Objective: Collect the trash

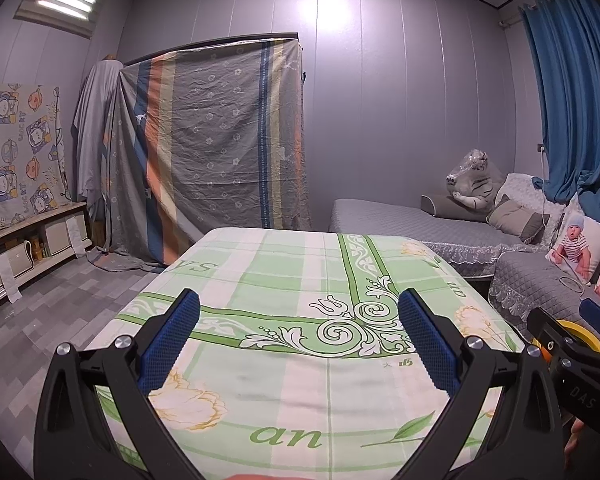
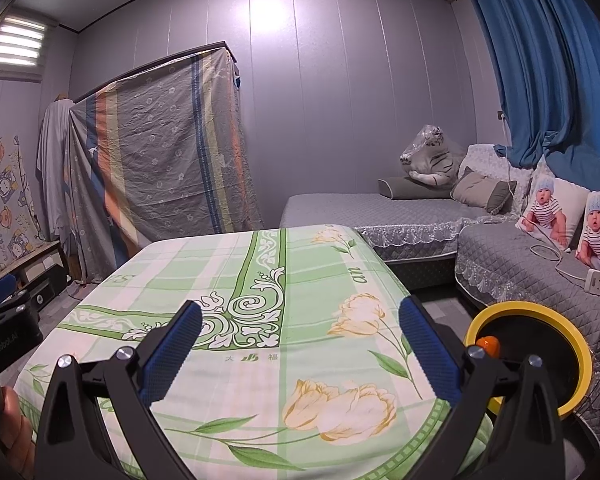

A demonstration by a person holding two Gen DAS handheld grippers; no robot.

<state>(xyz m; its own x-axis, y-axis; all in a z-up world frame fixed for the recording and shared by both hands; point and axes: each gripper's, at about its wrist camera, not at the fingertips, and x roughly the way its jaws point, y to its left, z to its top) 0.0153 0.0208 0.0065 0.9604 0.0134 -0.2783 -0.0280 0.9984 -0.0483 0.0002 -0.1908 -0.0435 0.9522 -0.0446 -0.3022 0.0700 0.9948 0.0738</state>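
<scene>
Both grabbers wide open, holding nothing

Left gripper (image 1: 299, 338) and right gripper (image 2: 300, 340) hang over the table (image 2: 228, 276). The orange bit (image 2: 487, 346) in the yellow bin (image 2: 580, 364) looks small and light.

My left gripper (image 1: 299, 336) has black plastic arms shaped like open triangles, round silver screws at the joints, and blue finger pads (image 1: 172, 344) with a fine knurled grid. My right gripper (image 2: 300, 338) is built the same. In the right wrist view the left unit's black housing carries white "GenRobot.AI" lettering; the right unit's housing reads "DAS".
</scene>
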